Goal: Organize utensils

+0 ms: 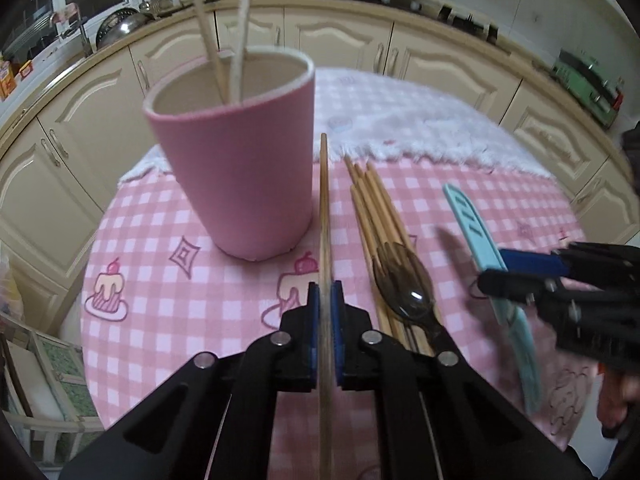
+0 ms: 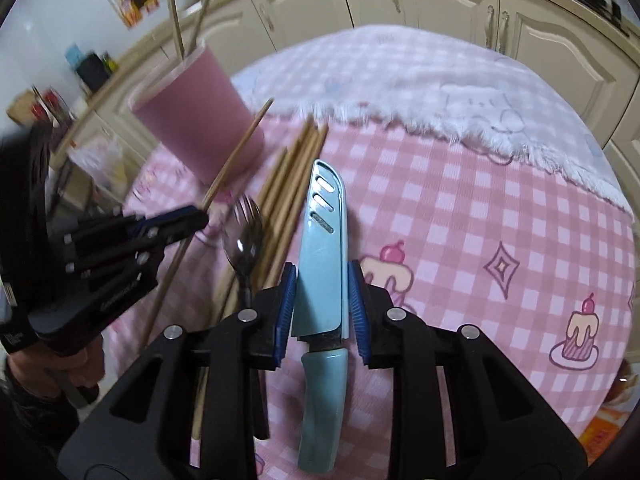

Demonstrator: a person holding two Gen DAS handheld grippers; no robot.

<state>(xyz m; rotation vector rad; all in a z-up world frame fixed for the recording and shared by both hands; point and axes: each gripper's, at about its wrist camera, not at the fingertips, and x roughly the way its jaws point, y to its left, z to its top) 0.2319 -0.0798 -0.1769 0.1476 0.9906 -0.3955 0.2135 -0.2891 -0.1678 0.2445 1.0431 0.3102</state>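
The left tongs [image 1: 325, 312] are clenched on a single long wooden chopstick [image 1: 325, 216], its tip pointing toward the tall pink cup [image 1: 240, 168] that stands on the round bench covered in a pink checked cloth [image 1: 160, 296]. Two pale sticks [image 1: 240, 40] already lean inside the cup.

The right tongs [image 2: 322, 312] straddle a pale blue knife in its slotted blue sheath [image 2: 322, 248], which lies flat on the cloth. Their blue pads sit just beside the sheath on both sides with slim gaps showing, so the tongs look released around it rather than gripping.

Between the two tools lie a bundle of loose wooden chopsticks [image 1: 376, 208] and a dark metal spork [image 1: 404, 280] resting across them.

The likely risks:
- The chopstick is held near its middle by a narrow pinch, so it could pivot or slip as it is tilted up toward the cup's rim.
- A knock from the stick against the cup, which is tall and already carries leaning sticks, could tip it.
- The right tongs closing on the sheath instead of the handle might pull the sheath free of the blade.
- Both tools working close together could nudge the spork and scatter the bundle.
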